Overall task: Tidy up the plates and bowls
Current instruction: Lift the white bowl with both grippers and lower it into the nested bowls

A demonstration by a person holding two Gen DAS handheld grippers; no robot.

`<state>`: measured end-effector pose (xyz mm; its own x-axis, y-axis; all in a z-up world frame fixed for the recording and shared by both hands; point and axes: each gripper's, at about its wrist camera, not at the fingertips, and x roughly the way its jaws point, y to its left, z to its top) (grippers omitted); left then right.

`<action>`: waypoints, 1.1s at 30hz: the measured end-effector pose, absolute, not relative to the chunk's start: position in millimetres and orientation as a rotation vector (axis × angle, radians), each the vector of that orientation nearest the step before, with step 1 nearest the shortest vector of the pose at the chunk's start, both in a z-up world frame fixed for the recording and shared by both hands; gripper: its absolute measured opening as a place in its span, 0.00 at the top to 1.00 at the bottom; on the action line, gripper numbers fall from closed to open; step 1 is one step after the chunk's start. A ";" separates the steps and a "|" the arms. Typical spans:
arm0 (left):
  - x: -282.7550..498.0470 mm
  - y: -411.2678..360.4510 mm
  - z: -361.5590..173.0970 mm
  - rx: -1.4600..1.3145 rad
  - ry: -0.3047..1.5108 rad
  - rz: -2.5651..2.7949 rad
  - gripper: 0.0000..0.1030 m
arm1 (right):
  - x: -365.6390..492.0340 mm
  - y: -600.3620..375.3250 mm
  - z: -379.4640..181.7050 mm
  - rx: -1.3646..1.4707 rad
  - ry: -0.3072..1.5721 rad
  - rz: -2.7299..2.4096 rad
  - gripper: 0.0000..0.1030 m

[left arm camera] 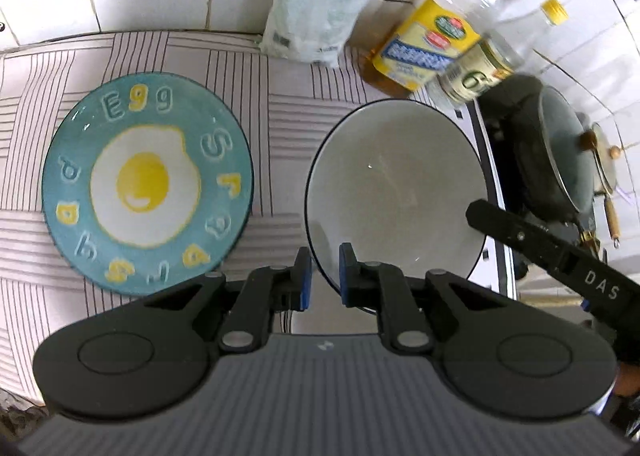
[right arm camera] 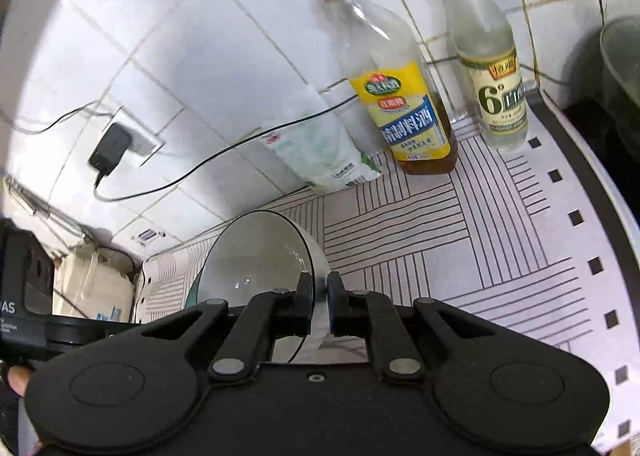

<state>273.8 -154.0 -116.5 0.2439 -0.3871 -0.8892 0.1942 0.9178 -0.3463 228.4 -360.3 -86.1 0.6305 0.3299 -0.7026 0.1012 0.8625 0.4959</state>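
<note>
Between the pads of the left gripper (left arm camera: 325, 276) sits the near rim of the white bowl (left arm camera: 394, 192), and the right gripper (right arm camera: 319, 294) pinches the opposite rim of the same bowl (right arm camera: 256, 256), so both are clenched on one thin edge each. From the right wrist view the bowl appears tilted and clear of the striped bench (right arm camera: 440, 240), though how high it rides cannot be told. Left of the left gripper, the teal egg plate (left arm camera: 148, 180) lies flat on the bench, apart from the bowl. The main risk is the glazed rim sliding out from the narrow pads if the two hands drift apart or twist against each other; the bowl would then drop onto the bench or strike the plate. Ahead of the right gripper stand the yellow-labelled bottle (right arm camera: 404, 96) and the clear bottle (right arm camera: 492, 72), and a forward swing of the bowl could topple them. Beyond the left gripper, to its right, the lidded pan (left arm camera: 560, 152) is close enough to be knocked.
</note>
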 end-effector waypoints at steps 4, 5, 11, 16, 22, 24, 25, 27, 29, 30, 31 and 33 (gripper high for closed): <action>254.8 -150.5 -106.5 -0.166 1.261 -0.422 0.88 | 209.2 -352.3 -75.1 0.493 0.882 0.136 0.89; 250.7 -150.0 -104.7 -0.160 1.262 -0.428 0.88 | 205.0 -350.9 -74.1 0.488 0.880 0.133 0.89; 232.0 -151.7 -101.5 -0.119 1.267 -0.422 0.88 | 182.5 -344.8 -76.2 0.500 0.884 0.116 0.89; 223.3 -154.8 -110.2 -0.084 1.306 -0.423 0.88 | 172.6 -343.7 -83.3 0.500 0.911 0.114 0.89; 217.2 -158.7 -121.5 -0.065 1.343 -0.406 0.87 | 165.6 -336.9 -93.9 0.452 0.937 0.104 0.89; 216.8 -161.5 -124.9 -0.053 1.354 -0.401 0.87 | 164.5 -337.1 -96.5 0.430 0.952 0.105 0.89; 216.6 -163.3 -126.6 -0.048 1.360 -0.400 0.87 | 164.4 -336.4 -97.1 0.416 0.954 0.104 0.89; 216.0 -167.3 -130.3 -0.029 1.367 -0.395 0.87 | 166.0 -336.4 -100.3 0.403 0.958 0.100 0.89; 215.8 -170.4 -135.0 -0.009 1.378 -0.386 0.87 | 168.7 -335.9 -104.5 0.392 0.965 0.099 0.89; 215.4 -171.9 -137.2 -0.001 1.384 -0.383 0.87 | 169.7 -334.8 -106.6 0.381 0.970 0.100 0.89; 215.2 -172.8 -140.1 0.003 1.394 -0.379 0.87 | 170.4 -333.6 -108.8 0.368 0.975 0.099 0.89; 215.0 -174.5 -146.3 0.006 1.418 -0.375 0.83 | 171.0 -330.6 -112.9 0.340 0.983 0.097 0.89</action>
<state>215.0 -174.5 -146.3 0.1042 -0.2510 -0.9624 0.2577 0.9414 -0.2177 171.0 -330.6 -112.9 0.5549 0.2333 -0.7985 0.0719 0.9428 0.3254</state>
